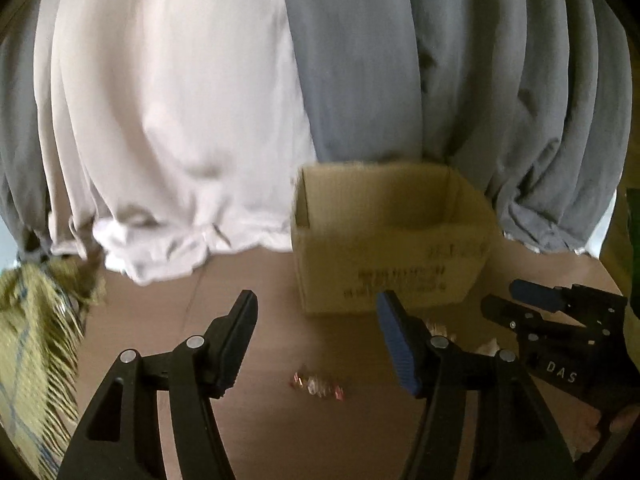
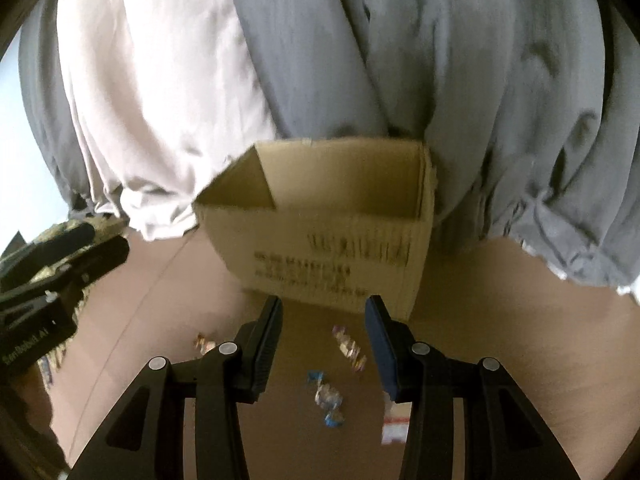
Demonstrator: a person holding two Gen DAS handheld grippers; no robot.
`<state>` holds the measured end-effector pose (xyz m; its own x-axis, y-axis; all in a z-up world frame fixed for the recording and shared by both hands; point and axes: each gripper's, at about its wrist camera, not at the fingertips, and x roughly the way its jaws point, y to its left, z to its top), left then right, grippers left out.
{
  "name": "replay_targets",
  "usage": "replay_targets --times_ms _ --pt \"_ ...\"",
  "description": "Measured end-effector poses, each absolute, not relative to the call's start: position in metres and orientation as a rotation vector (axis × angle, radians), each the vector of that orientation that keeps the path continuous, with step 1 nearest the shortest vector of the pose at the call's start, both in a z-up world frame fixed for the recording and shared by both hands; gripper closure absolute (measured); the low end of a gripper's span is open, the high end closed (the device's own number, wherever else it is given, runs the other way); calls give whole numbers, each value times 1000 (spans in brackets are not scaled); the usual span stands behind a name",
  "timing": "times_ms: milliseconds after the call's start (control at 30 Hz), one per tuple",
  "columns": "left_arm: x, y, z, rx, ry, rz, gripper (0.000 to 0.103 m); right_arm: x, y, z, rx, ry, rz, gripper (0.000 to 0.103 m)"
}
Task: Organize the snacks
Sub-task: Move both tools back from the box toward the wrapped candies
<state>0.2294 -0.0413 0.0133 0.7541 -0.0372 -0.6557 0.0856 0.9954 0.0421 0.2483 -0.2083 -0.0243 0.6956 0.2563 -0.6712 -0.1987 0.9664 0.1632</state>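
Hovering over scattered sweets, box waiting beyond

Hanging behind everything, the curtains point(image 1: 360, 80) fall to the brown table point(image 1: 248, 280) and close off its far side. Against them stands the box point(image 2: 320, 240), open-topped, its printed wall facing near; nothing can be seen inside it from these angles. A fringed cloth point(image 1: 36, 340) lies at the left edge of the table.

Both grippers hover above the table with nothing between their fingers. The left gripper point(image 1: 316, 340) is spread wide; the right gripper point(image 2: 324, 340) is spread too, a little narrower.

The snacks are small wrapped sweets lying loose on the table near the box. In the right wrist view the blue sweet point(image 2: 326, 396) lies just ahead of and below the right gripper, roughly centred between its fingers, its long axis running near to far. The pink sweet point(image 2: 352, 348) lies farther on, close to the right finger, slanting toward the box. Another wrapper point(image 2: 204, 344) peeks out left of the left finger.

In the left wrist view the red sweet point(image 1: 318, 386) lies low between the left fingers, long axis left to right.

Each gripper seems nearest to its own sweet. Open table surrounds them; the box's near wall is the one edge to clear on the way in.
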Motion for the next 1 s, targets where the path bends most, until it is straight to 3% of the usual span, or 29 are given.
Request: replay_targets --times_ms 600,1000 --pt "216 -47 -66 121 898 -58 42 246 -199 -115 71 1016 321 59" --pt "232 -46 -89 97 967 -59 42 264 -202 -146 60 1090 299 60"
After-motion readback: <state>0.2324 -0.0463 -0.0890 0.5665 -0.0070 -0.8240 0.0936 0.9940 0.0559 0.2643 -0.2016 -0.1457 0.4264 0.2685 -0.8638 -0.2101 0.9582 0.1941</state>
